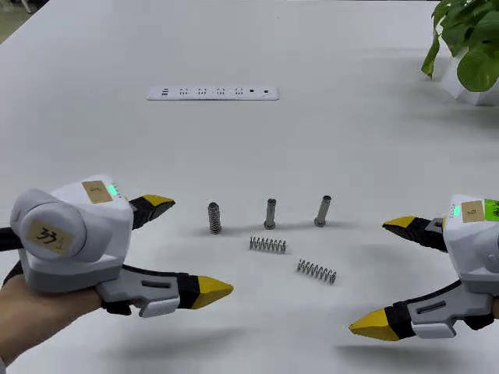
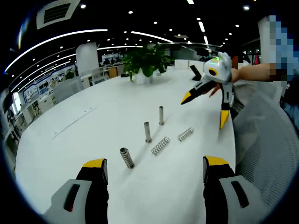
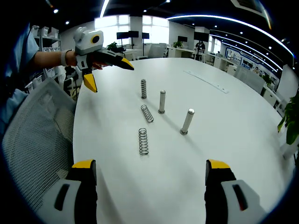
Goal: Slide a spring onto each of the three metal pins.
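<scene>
left gripper and right gripper hang with jaws wide apart, both empty. between them the sprung pin is done. the middle pin and leaning pin stand bare, with two loose springs just in front. the table is open all round, its edges well away.

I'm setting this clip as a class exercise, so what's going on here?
A person holds a claw in each hand over a white table. The left claw and right claw are both open and hold nothing. Three metal pins stand in a row: the left pin already carries a fitted spring, while the middle pin and right pin are bare. One spring and the other spring lie flat in front of them.
</scene>
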Tool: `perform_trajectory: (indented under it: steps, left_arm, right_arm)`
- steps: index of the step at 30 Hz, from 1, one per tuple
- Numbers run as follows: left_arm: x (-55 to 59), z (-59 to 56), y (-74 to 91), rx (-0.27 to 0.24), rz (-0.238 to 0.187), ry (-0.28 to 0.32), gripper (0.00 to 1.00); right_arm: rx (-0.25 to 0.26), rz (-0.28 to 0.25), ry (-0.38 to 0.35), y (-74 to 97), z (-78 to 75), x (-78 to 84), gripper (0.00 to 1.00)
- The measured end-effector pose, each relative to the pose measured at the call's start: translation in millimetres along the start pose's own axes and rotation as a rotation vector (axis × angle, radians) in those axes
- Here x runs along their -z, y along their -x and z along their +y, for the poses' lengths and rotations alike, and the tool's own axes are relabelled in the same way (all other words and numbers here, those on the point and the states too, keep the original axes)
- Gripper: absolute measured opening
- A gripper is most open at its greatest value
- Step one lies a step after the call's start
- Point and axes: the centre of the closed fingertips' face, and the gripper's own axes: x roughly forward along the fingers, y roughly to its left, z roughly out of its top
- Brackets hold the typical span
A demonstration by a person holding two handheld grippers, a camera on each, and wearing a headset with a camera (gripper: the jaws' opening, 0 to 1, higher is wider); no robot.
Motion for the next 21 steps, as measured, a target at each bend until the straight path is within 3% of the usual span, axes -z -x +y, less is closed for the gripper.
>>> perform_trajectory:
  steps: [3, 9, 14, 17, 21]
  left_arm:
    - [-7.6, -3.5, -8.7, 0.023, 0.008, -0.048, 0.79]
    - [-4.0, -12.1, -31.0, 0.091, 0.067, -0.117, 0.68]
    - [4.4, -14.7, -50.7, 0.119, 0.099, -0.133, 0.59]
    - [6.0, -18.0, -60.8, 0.129, 0.116, -0.159, 0.45]
    - [12.4, -15.8, -72.3, 0.138, 0.14, -0.155, 0.36]
  right_arm:
    - [0.003, -0.001, -0.003, 2.3, 0.5, 1.3, 0.98]
    - [0.008, 0.001, -0.014, 6.4, 3.0, 4.6, 0.98]
    - [0.005, 0.001, -0.024, 7.6, 4.5, 9.1, 0.97]
    - [0.006, 0.003, -0.03, 7.8, 6.3, 10.4, 0.97]
    - [0.007, 0.005, -0.039, 8.1, 6.7, 12.8, 0.97]
